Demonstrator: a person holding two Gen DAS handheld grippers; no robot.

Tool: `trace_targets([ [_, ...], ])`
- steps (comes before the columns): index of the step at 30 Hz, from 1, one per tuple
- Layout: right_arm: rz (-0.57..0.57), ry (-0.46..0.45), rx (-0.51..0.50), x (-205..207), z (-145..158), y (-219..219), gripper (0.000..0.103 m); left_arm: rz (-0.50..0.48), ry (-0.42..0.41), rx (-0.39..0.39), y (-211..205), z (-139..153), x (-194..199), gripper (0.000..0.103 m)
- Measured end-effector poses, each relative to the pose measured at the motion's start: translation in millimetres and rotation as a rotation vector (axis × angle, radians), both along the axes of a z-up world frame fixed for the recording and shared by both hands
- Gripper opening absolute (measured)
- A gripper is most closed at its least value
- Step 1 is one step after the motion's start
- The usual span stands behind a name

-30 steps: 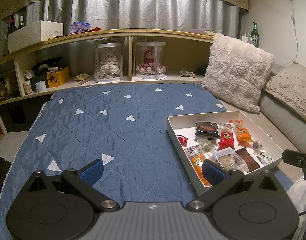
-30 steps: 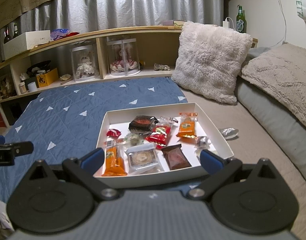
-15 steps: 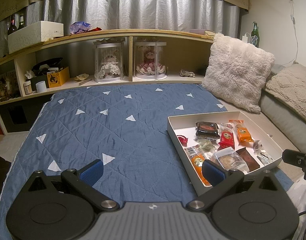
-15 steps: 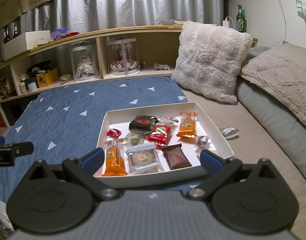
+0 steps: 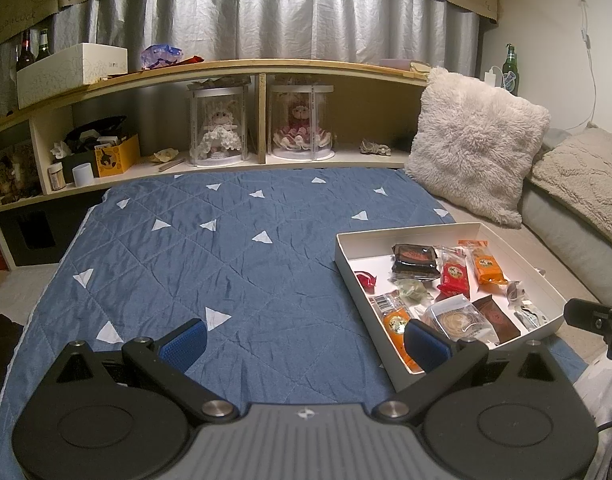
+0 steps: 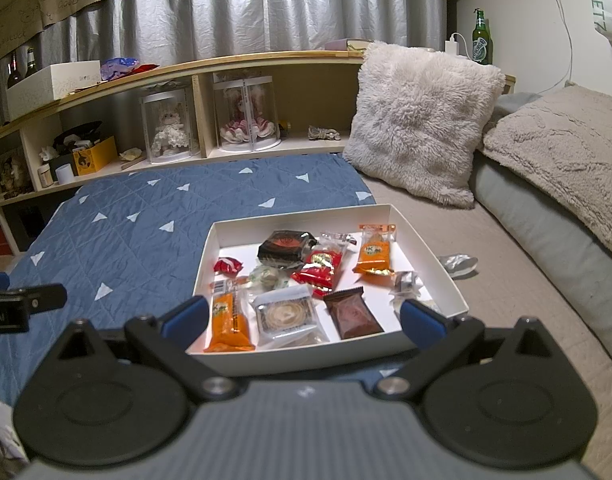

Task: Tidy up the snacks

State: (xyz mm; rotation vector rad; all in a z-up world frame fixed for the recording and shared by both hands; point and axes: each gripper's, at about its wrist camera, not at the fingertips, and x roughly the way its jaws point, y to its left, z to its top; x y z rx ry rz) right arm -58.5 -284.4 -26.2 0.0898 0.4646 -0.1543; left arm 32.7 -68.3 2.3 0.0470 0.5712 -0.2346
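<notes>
A white tray (image 6: 426, 236) sits on the bed and holds several wrapped snacks: an orange bar (image 6: 228, 322), a clear-wrapped round cookie (image 6: 286, 316), a brown packet (image 6: 352, 316), a red packet (image 6: 320, 268), a black packet (image 6: 286, 246) and an orange packet (image 6: 374, 250). My right gripper (image 6: 302, 318) is open and empty just in front of the tray's near edge. My left gripper (image 5: 304, 340) is open and empty over the blue quilt, left of the tray (image 5: 346, 258). A silver wrapper (image 6: 458, 262) lies on the bed right of the tray.
A blue quilt (image 5: 210, 248) with white triangles covers the bed. A fluffy pillow (image 6: 422, 120) and a grey cushion (image 6: 546, 216) stand at the right. A low shelf (image 5: 242, 164) with two doll cases runs along the back.
</notes>
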Motion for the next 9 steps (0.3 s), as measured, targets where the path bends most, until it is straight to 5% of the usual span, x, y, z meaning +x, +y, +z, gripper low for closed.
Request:
trace_targets([
  [9,0.000,0.001,0.000,0.0,0.1,0.1,0.102,0.001,-0.002,0.002,2.5,2.5,-0.4,0.103],
])
